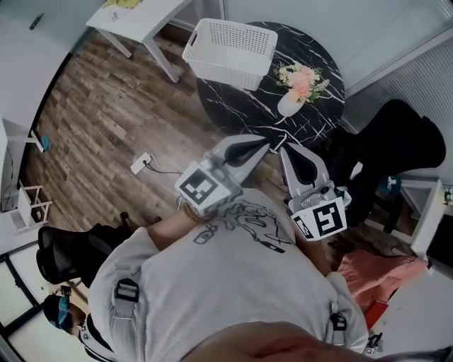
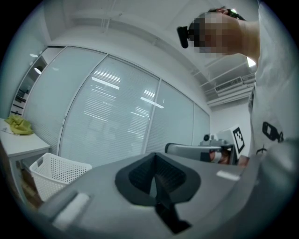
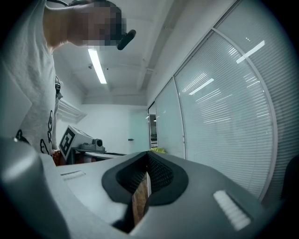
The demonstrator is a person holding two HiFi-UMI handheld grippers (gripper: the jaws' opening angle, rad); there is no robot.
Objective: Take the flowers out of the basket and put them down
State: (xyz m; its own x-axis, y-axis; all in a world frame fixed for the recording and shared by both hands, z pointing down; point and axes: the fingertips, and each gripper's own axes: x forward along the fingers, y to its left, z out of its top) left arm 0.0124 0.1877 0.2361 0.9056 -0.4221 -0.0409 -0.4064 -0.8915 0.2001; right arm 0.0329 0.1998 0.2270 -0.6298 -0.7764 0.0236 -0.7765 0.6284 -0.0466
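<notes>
1. Two grippers are showing in the head view, held side by side before the person's chest and pointing level at a round black table [image 1: 248, 106].
   - The left gripper [image 1: 267, 144] and the right gripper [image 1: 282, 150] are coming close together at their tips, near the table's near rim.
   - A white basket [image 1: 230, 46] is sitting at the table's far left rim, and its inside is showing only white mesh.
   - The flowers [image 1: 301, 80] are standing outside it in a white vase [image 1: 289, 104], on the table to the basket's right and apart from it.
   - Bare tabletop is lying between the vase and the grippers.
   - A black chair [image 1: 396, 152] is crowding the table's right side.
   - Wood floor [image 1: 106, 120] is lying open on the left, up to a white desk [image 1: 141, 18].
2. Both pads are pressing together in the left gripper view, with nothing between them.
   - The basket is showing low on the left, beside the desk, where a yellow-green cloth [image 2: 18, 125] is lying.
   - A glass wall [image 2: 117, 116] with blinds is filling the background.
   - The right gripper is reaching in from the right, beside the person's shirt [image 2: 275, 93].
3. Both jaws are closing to a thin slit in the right gripper view and gripping nothing.
   - A sliver of floor is showing through the slit.
   - The left gripper's marker cube [image 3: 67, 139] is showing at the left.
   - The glass wall is running along the right.
</notes>
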